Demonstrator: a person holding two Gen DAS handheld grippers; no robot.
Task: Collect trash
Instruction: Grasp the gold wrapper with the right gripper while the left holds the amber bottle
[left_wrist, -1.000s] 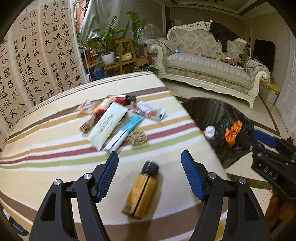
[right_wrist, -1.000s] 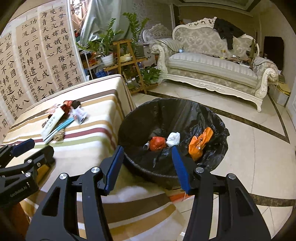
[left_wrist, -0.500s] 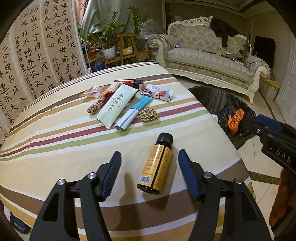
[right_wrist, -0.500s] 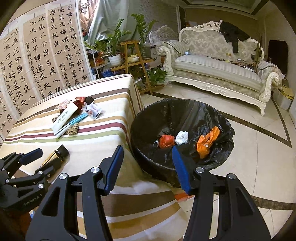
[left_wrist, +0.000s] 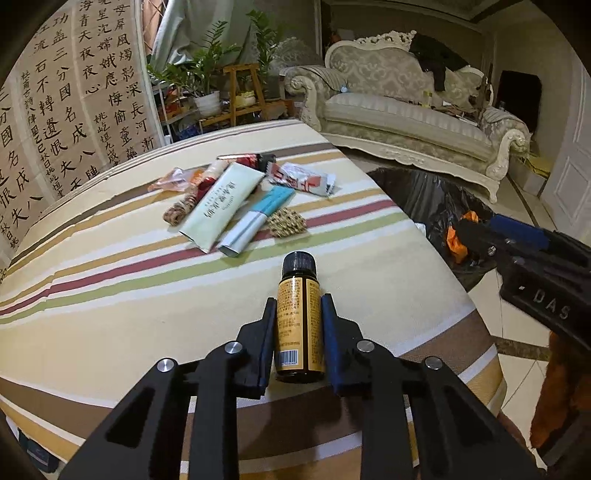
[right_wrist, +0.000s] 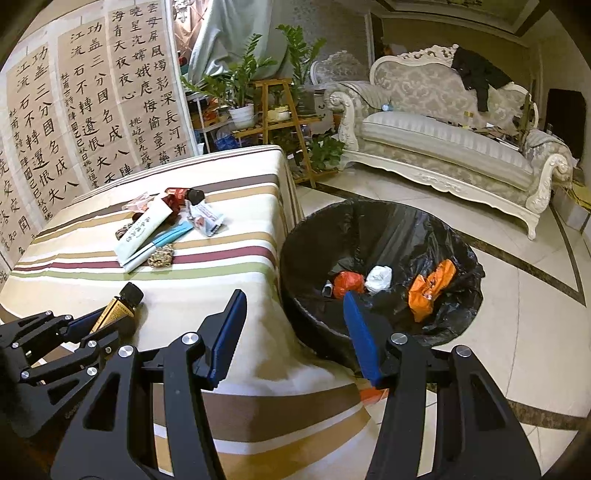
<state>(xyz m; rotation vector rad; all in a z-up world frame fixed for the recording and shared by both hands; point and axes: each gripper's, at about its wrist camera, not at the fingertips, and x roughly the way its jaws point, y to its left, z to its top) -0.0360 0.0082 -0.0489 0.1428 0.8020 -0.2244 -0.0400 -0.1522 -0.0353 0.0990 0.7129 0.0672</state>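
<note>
Your left claw is closing on the small amber bottle; the pads sit against both sides of its label and the black cap points away from you. The bottle lies on the striped counter, near the edge by the bin.

Your right claw stands half open, nothing between the jaws, hovering over the counter corner and the rim of the black-lined trash bin.

Further out on the counter the pile waits: a pale green sachet, a blue-and-white tube, a red-and-white wrapper, a woven scrap, plus a few more wrappers behind.

In the bin already: an orange bag, a red lump, a white wad.

Progress: roughly a third done, I'd say. Bottle goes in next, then the whole pile is left.
</note>
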